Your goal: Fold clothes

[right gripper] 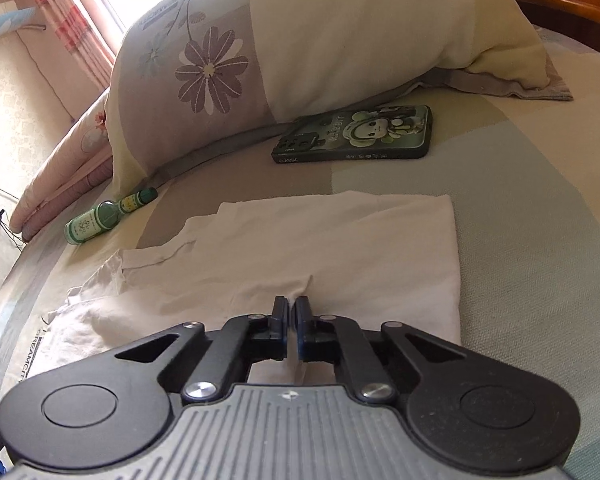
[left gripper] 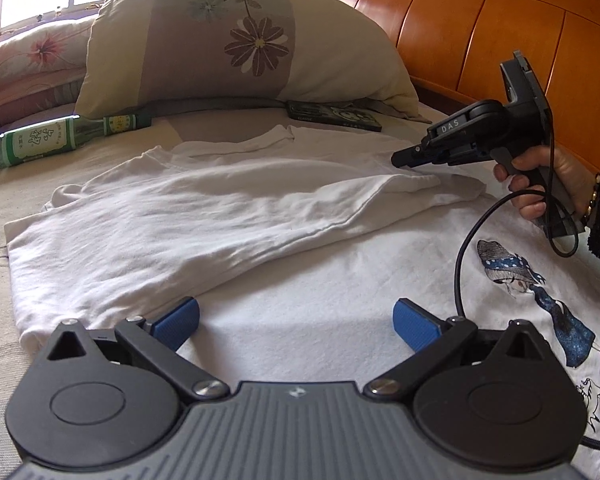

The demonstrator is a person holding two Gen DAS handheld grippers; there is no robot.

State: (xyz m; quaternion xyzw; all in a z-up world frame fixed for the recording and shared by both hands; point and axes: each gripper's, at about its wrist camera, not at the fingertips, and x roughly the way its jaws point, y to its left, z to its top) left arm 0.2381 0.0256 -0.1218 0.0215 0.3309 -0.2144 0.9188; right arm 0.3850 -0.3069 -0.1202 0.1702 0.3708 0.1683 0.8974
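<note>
A white T-shirt [left gripper: 228, 216] lies on the bed, one side folded over the middle, with a printed figure [left gripper: 540, 300] showing at the right. My left gripper [left gripper: 296, 320] hovers open just above the shirt's near part; nothing is between its blue pads [left gripper: 180, 322]. My right gripper [left gripper: 400, 159], held by a hand [left gripper: 540, 184], has its tips down on the folded flap's far right end. In the right wrist view the right gripper [right gripper: 291, 304] is shut on a puckered pinch of the T-shirt [right gripper: 300, 248].
A flowered pillow [left gripper: 228, 36] leans against the wooden headboard [left gripper: 500, 20]. A green bottle [left gripper: 60, 140] lies at the left of the shirt, and a dark green phone case [right gripper: 356, 134] lies behind it. A black cable [left gripper: 464, 264] hangs over the shirt.
</note>
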